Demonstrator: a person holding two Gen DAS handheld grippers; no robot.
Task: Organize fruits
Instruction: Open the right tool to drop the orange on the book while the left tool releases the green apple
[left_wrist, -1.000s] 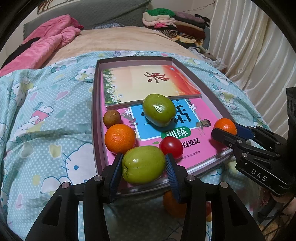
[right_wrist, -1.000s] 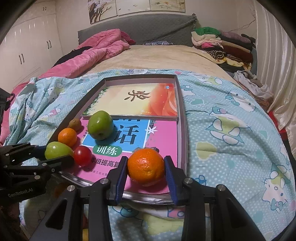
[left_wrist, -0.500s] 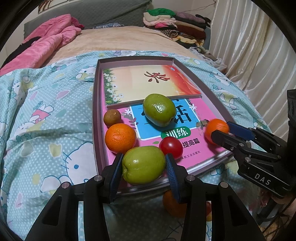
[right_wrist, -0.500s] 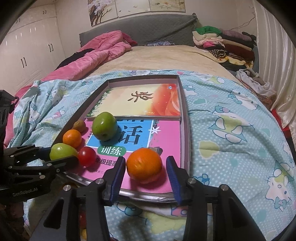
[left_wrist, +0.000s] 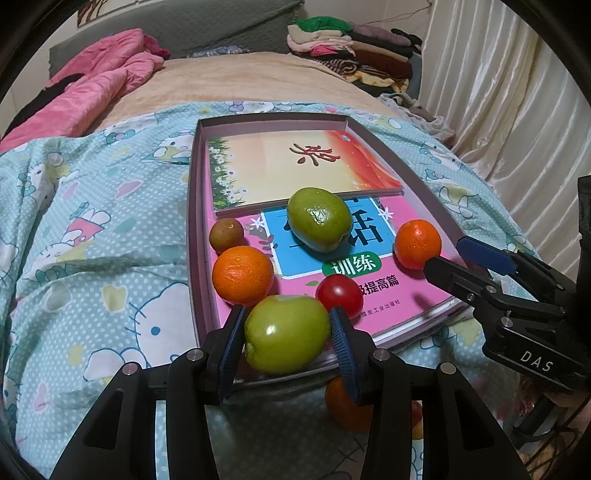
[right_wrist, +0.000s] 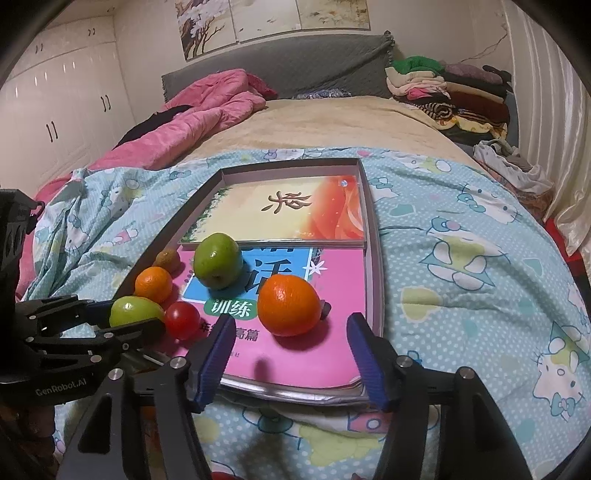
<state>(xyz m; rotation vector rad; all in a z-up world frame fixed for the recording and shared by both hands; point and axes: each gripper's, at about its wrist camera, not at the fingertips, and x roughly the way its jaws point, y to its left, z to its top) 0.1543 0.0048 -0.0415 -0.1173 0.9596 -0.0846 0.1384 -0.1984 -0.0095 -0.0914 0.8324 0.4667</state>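
Note:
A shallow box (left_wrist: 192, 229) on the bed holds two books and fruit. My left gripper (left_wrist: 287, 338) is shut on a green fruit (left_wrist: 286, 339) at the box's near edge; it also shows in the right wrist view (right_wrist: 135, 312). Around it lie an orange (left_wrist: 242, 275), a small brown fruit (left_wrist: 226, 232), a red tomato (left_wrist: 340, 295) and a second green fruit (left_wrist: 319, 218). My right gripper (right_wrist: 291, 352) is open, drawn back from another orange (right_wrist: 289, 304) that rests on the pink book (right_wrist: 332, 343).
More fruit, an orange one (left_wrist: 343, 406) among it, lies on the Hello Kitty bedspread (left_wrist: 92, 258) below the box's near edge. A pink quilt (right_wrist: 192, 118) and stacked clothes (right_wrist: 447, 88) lie at the far end. A curtain (left_wrist: 517, 110) hangs at the right.
My right gripper opened and let go of the orange, which now rests on the pink book, and the gripper drew back. My left gripper stayed shut on the green fruit.

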